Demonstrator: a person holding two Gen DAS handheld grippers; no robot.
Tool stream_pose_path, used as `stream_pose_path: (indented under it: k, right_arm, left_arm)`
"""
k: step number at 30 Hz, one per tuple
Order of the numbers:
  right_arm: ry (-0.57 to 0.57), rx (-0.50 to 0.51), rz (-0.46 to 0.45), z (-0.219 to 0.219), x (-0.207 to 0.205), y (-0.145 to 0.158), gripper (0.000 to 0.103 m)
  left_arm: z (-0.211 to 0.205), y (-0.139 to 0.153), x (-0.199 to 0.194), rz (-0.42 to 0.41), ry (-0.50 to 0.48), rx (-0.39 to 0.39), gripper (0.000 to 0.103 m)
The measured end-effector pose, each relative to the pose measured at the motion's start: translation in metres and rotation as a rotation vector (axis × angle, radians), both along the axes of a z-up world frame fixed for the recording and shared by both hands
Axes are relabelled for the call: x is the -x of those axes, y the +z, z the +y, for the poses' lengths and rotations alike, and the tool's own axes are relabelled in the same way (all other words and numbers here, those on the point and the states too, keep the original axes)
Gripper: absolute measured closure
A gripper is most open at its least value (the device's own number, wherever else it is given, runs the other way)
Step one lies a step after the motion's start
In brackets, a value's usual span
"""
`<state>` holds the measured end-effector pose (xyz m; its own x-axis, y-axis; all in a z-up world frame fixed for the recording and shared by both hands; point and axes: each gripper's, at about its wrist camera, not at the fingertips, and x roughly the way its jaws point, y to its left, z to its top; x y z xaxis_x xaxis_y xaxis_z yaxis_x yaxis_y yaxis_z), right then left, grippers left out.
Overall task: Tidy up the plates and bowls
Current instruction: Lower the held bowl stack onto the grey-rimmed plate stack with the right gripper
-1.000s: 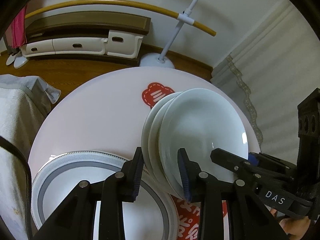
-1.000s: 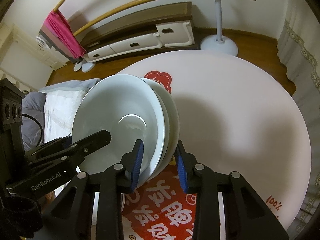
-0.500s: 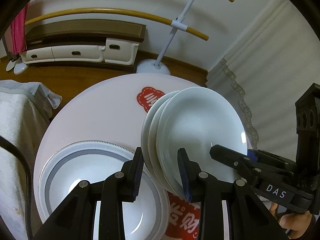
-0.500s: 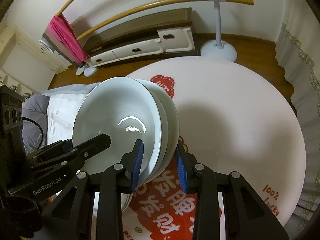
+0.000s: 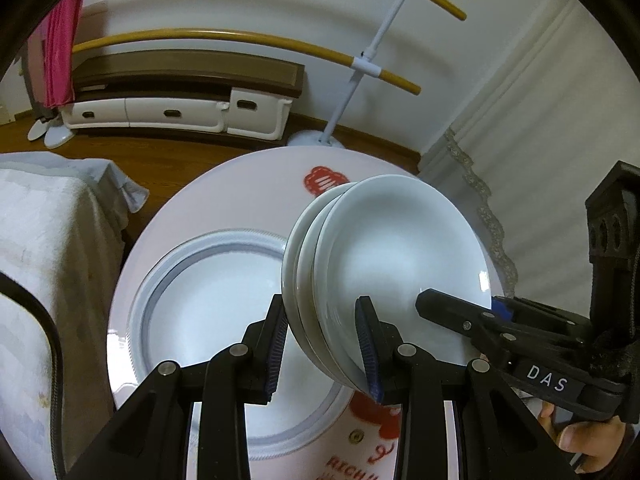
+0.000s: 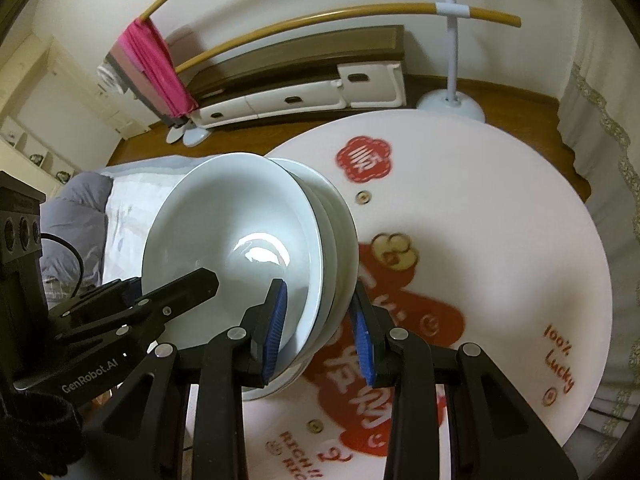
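Note:
A stack of three nested white bowls (image 5: 384, 256) hangs in the air above the round table, gripped from both sides. My left gripper (image 5: 322, 344) is shut on its near rim. My right gripper (image 6: 318, 328) is shut on the opposite rim of the same stack (image 6: 240, 252). Each gripper shows in the other's view: the right one (image 5: 500, 328) at the bowls' right edge, the left one (image 6: 160, 300) at their left edge. A large white plate with a grey patterned rim (image 5: 208, 292) lies on the table below and left of the bowls.
The round pink table (image 6: 500, 216) carries red printed lettering (image 6: 400, 344). A cloth-covered surface (image 5: 44, 240) stands left of the table. A white pole stand (image 5: 320, 140) and a low cabinet (image 5: 180, 104) are behind it on the wooden floor.
Both grippers have lifted the bowl stack higher off the table. More of the table and the rimmed plate below has come into view.

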<state>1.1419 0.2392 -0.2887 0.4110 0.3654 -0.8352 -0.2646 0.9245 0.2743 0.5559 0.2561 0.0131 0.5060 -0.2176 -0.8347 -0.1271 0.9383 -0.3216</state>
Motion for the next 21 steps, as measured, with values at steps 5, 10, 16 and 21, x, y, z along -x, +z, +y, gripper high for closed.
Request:
stream_pose_path:
  k: [5,10,16,21]
  right_arm:
    - [0.023,-0.003,0.015,0.016,0.016,-0.009,0.071]
    - [0.04,-0.015,0.041,0.027,0.026,-0.026,0.071]
    - [0.057,-0.003,0.06,0.04,0.031,-0.037,0.071]
    - [0.061,0.001,0.062,0.048,0.031,-0.038,0.071]
  left_arm:
    - [0.008,-0.002,0.032,0.005,0.025,-0.011,0.073]
    - [0.015,-0.008,0.057,0.024,0.051,-0.014,0.073]
    - [0.025,-0.01,0.072,0.04,0.067,-0.004,0.073]
    - [0.032,-0.011,0.072,0.047,0.073,0.004,0.073]
